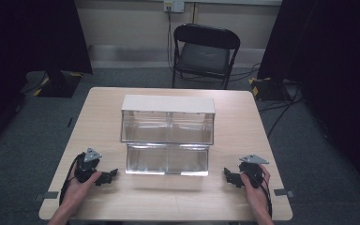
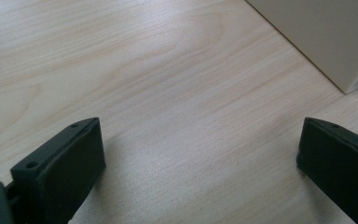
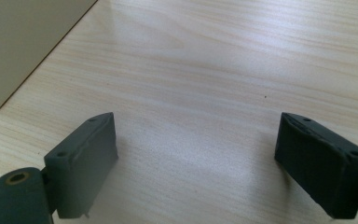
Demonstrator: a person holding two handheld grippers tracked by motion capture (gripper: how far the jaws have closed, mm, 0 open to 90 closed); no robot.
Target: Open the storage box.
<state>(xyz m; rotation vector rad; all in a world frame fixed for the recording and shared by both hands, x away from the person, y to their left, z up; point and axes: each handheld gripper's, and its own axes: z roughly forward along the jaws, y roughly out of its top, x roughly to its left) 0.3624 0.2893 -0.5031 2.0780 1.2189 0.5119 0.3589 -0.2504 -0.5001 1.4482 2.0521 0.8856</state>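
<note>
Both hands are entering from the near edge, each wrapping a black claw low over the pale wood-grain table [image 1: 178, 197]. At the person's left, the left gripper [image 1: 112, 174] is resting with its jaws pointing inward, spread wide and released, nothing but bare tabletop lying between them in the left gripper view [image 2: 200, 154]. Opposite, the right gripper [image 1: 227, 174] is mirroring that pose, its jaws likewise standing apart and empty [image 3: 196, 149]. Between the two claws and slightly beyond them, a clear plastic drawer [image 1: 167, 159] is sitting pulled out from a boxy two-tier organizer [image 1: 168, 119] with a flat beige top. Farther off, a black folding chair [image 1: 205, 51] is standing on grey carpet. No readable writing is showing anywhere.
</note>
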